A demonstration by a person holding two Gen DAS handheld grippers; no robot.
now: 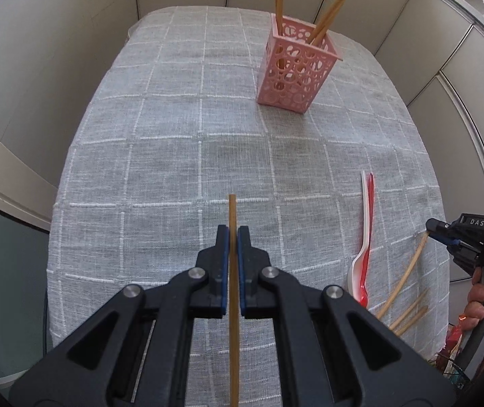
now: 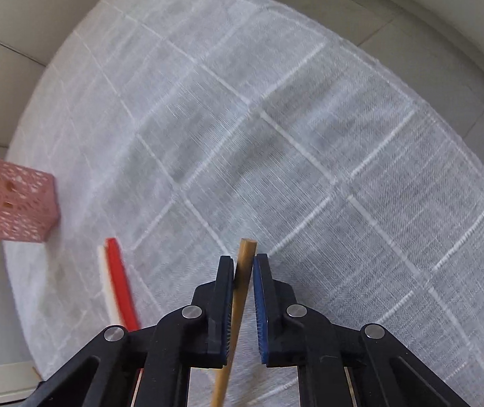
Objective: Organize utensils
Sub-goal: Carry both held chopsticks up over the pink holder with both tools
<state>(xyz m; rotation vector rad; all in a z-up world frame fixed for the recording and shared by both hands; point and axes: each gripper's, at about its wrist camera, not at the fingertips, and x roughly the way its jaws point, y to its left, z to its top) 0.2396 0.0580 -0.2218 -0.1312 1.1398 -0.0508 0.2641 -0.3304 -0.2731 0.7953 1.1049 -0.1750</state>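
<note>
left gripper (image 1: 232,237): bottom centre of the left wrist view, jaws pinched right down on a single wooden chopstick (image 1: 233,291), which runs straight up the middle of the frame and pokes out a bit past the fingertips.

right gripper (image 2: 243,264): bottom centre of its own view, closed on another chopstick (image 2: 238,305). The stick leans against the left pad, with a sliver of gap on the blue pad's side (so a looser grip than the left's, I'd say). It also shows at the right edge of the left wrist view, stick hanging down from its tip.

pink holder (image 1: 297,64): upper right of the left wrist view, standing upright on the cloth, with a few chopsticks (image 1: 325,20) already sticking out the top. In the right wrist view it's at the far left edge, blurry.

red and white plastic spoons (image 1: 364,237): lying side by side, touching, at the right of the left wrist view, well apart from the holder.

loose chopsticks (image 1: 408,315): a few at lower right, near the table edge, just beside the spoon bowls.

tablecloth (image 1: 174,156): grey with a white grid, covers the whole table.
</note>
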